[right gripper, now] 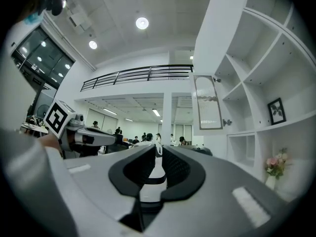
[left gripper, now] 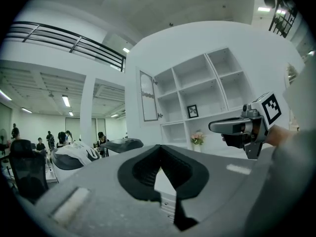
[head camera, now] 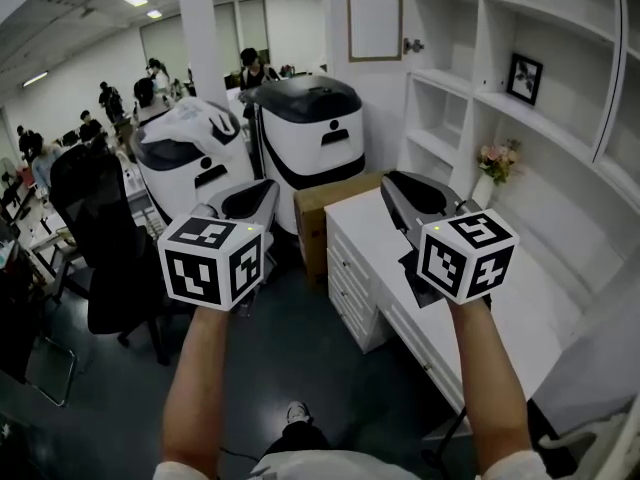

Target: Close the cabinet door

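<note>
Cabinet door [head camera: 375,13]: hangs open at the top left of the white shelf unit [head camera: 474,48]; high above the tabletop [head camera: 530,308]; well apart from both claws
Left claw [left gripper: 159,149]: tips pressed together, nothing between them; held level; forearm stretched straight ahead
Right claw [right gripper: 158,151]: parted by a thin slit, empty; held level over the tabletop; door up and to its right

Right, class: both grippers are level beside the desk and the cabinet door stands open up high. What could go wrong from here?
1. The cabinet door sits above the left gripper and right gripper, past the desk; a stretched push might glance off and leave it ajar.
2. Reaching across, the right gripper could knock the flower vase.
</note>
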Demonstrator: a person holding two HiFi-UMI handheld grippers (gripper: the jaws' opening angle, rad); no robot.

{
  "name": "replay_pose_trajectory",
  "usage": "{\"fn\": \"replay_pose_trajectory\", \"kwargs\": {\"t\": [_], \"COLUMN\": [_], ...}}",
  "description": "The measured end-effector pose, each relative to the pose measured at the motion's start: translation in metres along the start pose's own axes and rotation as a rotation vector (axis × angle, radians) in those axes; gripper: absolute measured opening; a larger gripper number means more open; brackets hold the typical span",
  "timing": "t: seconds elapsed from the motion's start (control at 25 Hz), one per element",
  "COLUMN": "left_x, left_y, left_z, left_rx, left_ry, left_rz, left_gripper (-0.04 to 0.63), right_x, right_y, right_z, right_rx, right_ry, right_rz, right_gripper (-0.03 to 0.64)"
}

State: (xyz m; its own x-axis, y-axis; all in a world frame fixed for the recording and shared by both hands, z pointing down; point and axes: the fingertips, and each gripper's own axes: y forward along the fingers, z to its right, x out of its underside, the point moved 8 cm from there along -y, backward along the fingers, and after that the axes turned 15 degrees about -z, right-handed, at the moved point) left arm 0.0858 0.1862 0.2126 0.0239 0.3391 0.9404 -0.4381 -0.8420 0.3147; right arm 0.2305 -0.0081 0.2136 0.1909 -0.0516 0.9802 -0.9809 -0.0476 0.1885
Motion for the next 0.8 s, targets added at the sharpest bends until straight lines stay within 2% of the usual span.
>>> {"fn": "replay_pose_trajectory", "kwargs": {"t": [0.48, 0.8], "left_x": [-0.018, -0.030], "left_y": [0.067, 0.115], "left_z": [-0.067, -0.116], "left_rx": [0.029, 0.104], "left_ry": [0.023, 0.032], "left_rz": [0.013, 0.022], "left_gripper": [-0.002, -0.002], "right_x": [-0.019, -0.036], "right_y": [0.081, 0.135], "right_z": [0.025, 0.032], "right_rx": [0.044, 0.107], "right_ry": [0.015, 0.037], "right_rz": [-0.002, -0.009], "right_gripper": [0.082, 0.109]}}
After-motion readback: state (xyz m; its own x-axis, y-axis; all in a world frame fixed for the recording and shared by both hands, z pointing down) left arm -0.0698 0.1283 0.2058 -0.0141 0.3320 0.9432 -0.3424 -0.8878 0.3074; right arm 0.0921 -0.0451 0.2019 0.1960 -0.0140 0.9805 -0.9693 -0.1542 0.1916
